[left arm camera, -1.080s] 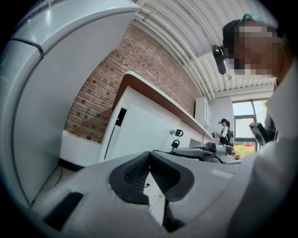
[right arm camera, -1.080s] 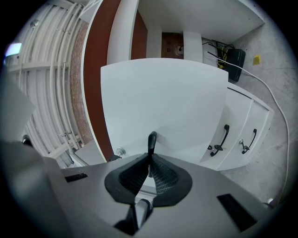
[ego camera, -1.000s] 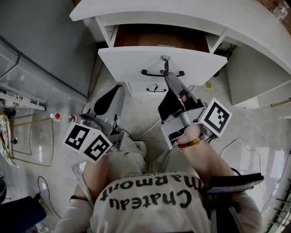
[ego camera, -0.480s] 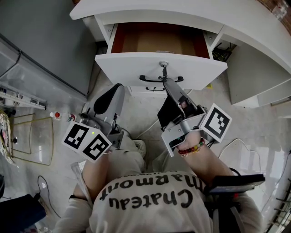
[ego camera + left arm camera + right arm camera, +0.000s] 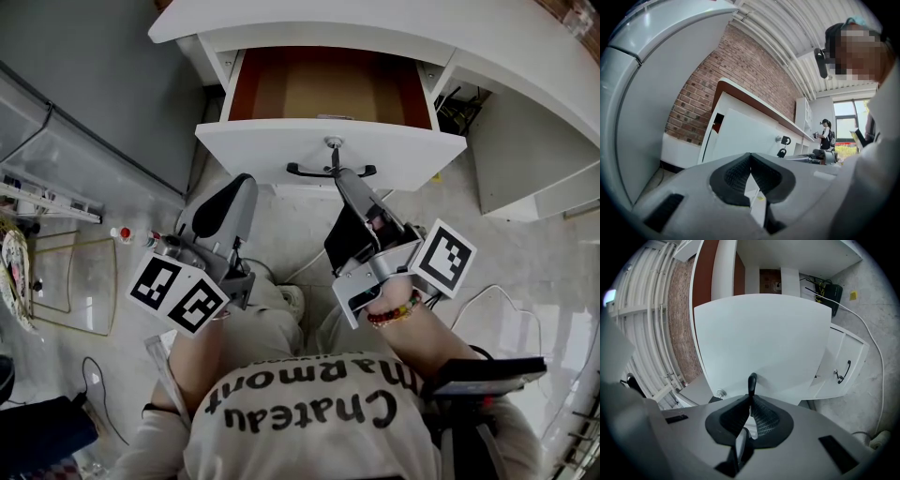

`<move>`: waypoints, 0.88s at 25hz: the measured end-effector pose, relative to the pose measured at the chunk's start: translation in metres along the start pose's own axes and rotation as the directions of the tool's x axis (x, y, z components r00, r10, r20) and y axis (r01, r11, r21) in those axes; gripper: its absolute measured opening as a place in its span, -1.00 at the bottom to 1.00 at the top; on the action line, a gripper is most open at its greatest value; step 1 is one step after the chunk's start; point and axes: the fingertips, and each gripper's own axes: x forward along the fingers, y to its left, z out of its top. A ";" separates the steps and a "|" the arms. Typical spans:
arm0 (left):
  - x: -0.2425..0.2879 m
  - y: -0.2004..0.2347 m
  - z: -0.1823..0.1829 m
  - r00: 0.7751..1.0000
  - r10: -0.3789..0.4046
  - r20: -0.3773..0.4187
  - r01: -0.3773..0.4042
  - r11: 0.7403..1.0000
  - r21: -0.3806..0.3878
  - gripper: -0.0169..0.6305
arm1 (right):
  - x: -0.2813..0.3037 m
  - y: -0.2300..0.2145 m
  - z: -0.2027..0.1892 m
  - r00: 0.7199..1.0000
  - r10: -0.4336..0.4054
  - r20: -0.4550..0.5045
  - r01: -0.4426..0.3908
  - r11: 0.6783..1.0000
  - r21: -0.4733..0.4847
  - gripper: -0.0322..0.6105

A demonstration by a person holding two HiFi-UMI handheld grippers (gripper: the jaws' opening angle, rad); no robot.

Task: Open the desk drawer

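**Drawer front** (image 5: 281, 141): smooth white painted board with a satin sheen. **Drawer floor** (image 5: 328, 89): brown, matt, wood-like. **Handle** (image 5: 305, 172): dark, dull-finished bar. The lock fitting (image 5: 332, 143) above it is bright metal. **Left gripper** (image 5: 750, 157) and right gripper (image 5: 751, 399): grey matt plastic shells with black, ribbed, rubbery pads (image 5: 765, 417). **Far wall** (image 5: 740, 79): rough red brick. **Floor** (image 5: 525, 272): pale, speckled, glossy stone. **Shirt** (image 5: 309, 422): soft cloth with flat dark print.

Drawer front (image 5: 328, 141) white; handle (image 5: 305, 173) black; drawer interior (image 5: 319, 89) reddish-brown; brick wall (image 5: 740, 61) red-brown.
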 end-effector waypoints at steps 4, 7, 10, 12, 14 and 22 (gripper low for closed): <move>-0.008 -0.001 0.004 1.000 0.022 0.022 -0.022 1.000 -0.004 -0.90 | -0.006 0.002 -0.004 1.000 -0.003 -0.016 0.003 1.000 0.006 -0.82; -0.009 0.000 0.008 0.999 0.036 0.031 -0.036 0.999 -0.004 -0.90 | -0.008 0.002 -0.008 0.999 -0.008 -0.034 0.008 1.000 0.013 -0.81; -0.009 -0.003 0.010 0.998 0.044 0.035 -0.044 0.999 0.004 -0.90 | -0.011 0.002 -0.012 0.999 -0.006 -0.054 0.007 1.000 0.017 -0.82; -0.011 -0.009 0.009 0.998 0.045 0.037 -0.045 0.999 0.008 -0.90 | -0.015 0.003 -0.014 0.998 -0.002 -0.063 0.003 1.000 0.020 -0.82; -0.013 -0.014 0.009 0.998 0.045 0.037 -0.046 0.999 0.008 -0.90 | -0.018 0.004 -0.016 0.998 -0.002 -0.069 0.003 1.000 0.021 -0.81; -0.023 -0.013 0.015 0.995 0.081 0.053 -0.082 0.997 0.015 -0.90 | -0.022 0.003 -0.020 0.996 -0.001 -0.092 0.004 1.000 0.023 -0.82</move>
